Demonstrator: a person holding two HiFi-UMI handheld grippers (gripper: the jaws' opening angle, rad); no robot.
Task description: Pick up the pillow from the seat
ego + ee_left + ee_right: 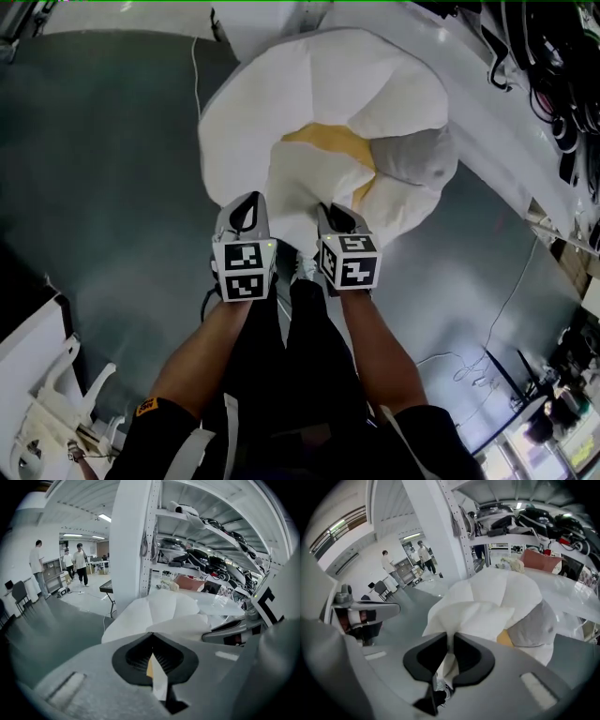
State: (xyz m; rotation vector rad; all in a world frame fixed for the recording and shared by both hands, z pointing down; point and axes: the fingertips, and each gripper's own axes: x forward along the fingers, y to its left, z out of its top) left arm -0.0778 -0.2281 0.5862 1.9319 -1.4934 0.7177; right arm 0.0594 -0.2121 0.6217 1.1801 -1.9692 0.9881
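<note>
Pillow [319, 84] prob. soft, light, floppy; thin cover may slip. L gripper [247, 201] & R gripper [331, 210] each clamped on near-edge fabric.

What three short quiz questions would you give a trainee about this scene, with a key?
1. True or false: the left gripper and the right gripper are both shut on the white pillow.
2. Which colour is the cushion to the right of that pillow in the head view? A grey, B red, C green.
3. Fill in: just beyond the pillow, a ___ patch shows.
Key: 1 true; 2 A; 3 yellow.
</note>
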